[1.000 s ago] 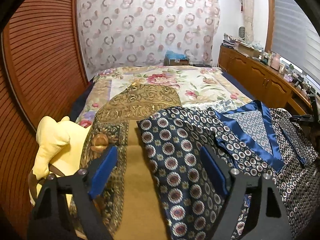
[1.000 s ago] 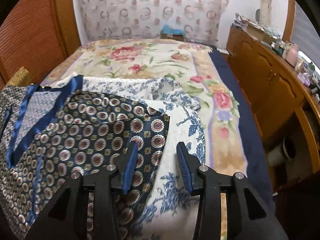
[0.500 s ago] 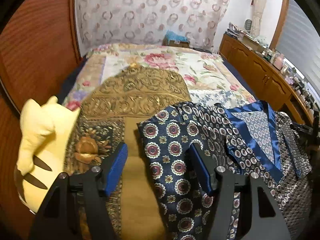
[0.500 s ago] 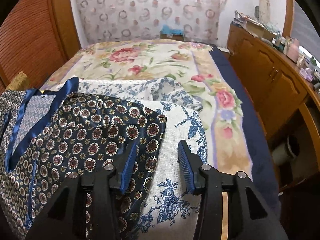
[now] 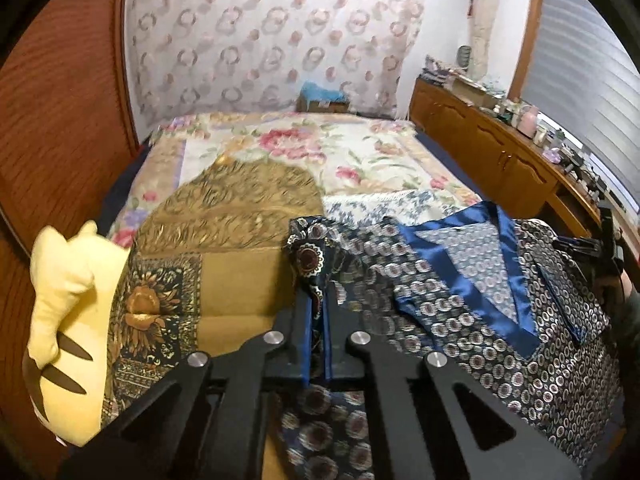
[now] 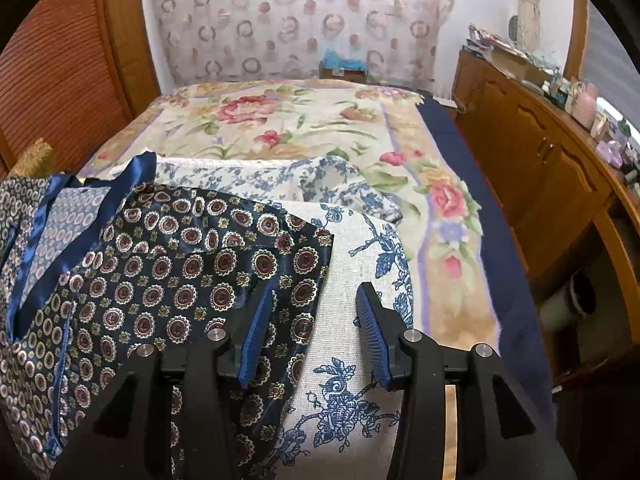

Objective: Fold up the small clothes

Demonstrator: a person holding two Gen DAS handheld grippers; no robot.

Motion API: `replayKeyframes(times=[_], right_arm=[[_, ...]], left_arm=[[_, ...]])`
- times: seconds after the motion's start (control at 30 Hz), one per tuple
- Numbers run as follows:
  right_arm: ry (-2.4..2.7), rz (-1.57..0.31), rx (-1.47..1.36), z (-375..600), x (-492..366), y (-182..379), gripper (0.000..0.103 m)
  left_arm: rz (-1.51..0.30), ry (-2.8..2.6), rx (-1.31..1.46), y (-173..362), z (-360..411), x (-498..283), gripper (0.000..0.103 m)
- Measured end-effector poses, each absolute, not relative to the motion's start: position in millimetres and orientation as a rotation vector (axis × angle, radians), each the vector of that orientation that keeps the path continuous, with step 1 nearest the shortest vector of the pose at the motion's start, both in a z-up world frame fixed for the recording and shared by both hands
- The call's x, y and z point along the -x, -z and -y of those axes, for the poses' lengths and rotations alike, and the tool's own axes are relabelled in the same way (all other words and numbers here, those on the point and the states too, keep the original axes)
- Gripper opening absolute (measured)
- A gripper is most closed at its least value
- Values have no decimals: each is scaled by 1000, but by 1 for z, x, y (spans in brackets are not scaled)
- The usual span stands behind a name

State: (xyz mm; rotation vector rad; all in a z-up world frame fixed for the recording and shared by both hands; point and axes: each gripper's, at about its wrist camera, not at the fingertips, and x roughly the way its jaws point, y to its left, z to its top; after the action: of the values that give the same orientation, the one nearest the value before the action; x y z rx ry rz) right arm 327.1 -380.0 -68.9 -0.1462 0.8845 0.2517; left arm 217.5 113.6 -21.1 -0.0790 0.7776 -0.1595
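A dark blue silky garment (image 5: 460, 292) printed with round medallions, with a plain blue satin collar, lies spread on the near part of the bed. My left gripper (image 5: 318, 300) is shut on its left edge, and the fabric bunches up above the pads. In the right wrist view the same garment (image 6: 180, 264) fills the lower left. My right gripper (image 6: 316, 296) hovers over its right edge with the jaws closing. The hem lies between the blue pads, which are apart from it.
A yellow plush toy (image 5: 68, 300) sits at the left beside a gold-patterned cloth (image 5: 240, 216). A white cushion with blue flowers (image 6: 360, 360) lies under the garment's right side. The floral bedspread (image 6: 300, 120) stretches beyond. A wooden cabinet (image 6: 540, 160) lines the right.
My left gripper slid right onto the garment's left edge and shut on it, gathering the fabric. My right gripper stayed in place and its jaws narrowed.
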Motion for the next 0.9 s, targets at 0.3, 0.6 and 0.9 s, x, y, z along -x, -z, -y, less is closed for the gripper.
replayKeyframes(times=[0.3,0.6,0.9], right_arm=[[-324,-828,194,358,-295,47,0],[-382,-660,145,355,-227,-12,0],[-410,-577,119,359,-158,-37,0]], left_arm=[[-688,206,53,1,-87,-172,0],[-585,232,49,-23,-69,-108,0],[-538,208,76,-28,-79,-48,0]])
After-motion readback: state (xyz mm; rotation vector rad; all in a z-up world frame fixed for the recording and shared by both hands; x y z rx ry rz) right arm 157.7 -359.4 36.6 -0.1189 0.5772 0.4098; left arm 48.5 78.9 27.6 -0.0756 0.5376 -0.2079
